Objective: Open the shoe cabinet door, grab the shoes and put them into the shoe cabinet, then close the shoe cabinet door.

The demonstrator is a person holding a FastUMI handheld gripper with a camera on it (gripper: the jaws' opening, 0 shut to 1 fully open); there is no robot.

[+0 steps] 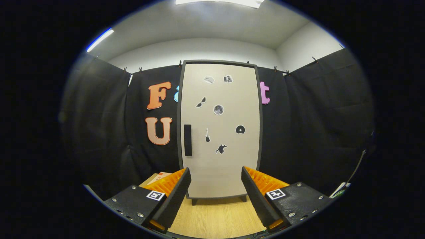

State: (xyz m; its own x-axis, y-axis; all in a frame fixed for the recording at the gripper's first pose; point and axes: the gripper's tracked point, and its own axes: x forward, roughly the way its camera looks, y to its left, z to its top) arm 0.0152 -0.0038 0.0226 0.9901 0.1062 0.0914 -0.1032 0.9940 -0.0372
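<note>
The gripper [215, 186] had its fingers spread wide with nothing between them, hovering above the wooden floor [215, 215]. Straight ahead, beyond the fingers, stood the shoe cabinet [220, 132] against the black cloth wall [315, 126], its pale door [229, 166] closed and dotted with small stickers [218, 109]. A dark upright handle [188, 140] sat near the door's left edge

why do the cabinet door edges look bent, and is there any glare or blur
Gripper view: fisheye distortion bows the shoe cabinet door edges outward; ceiling lights are blown out, but no glare on the door; its handle and stickers look sharp; the open hand-held gripper fingers are sharp too.
</note>
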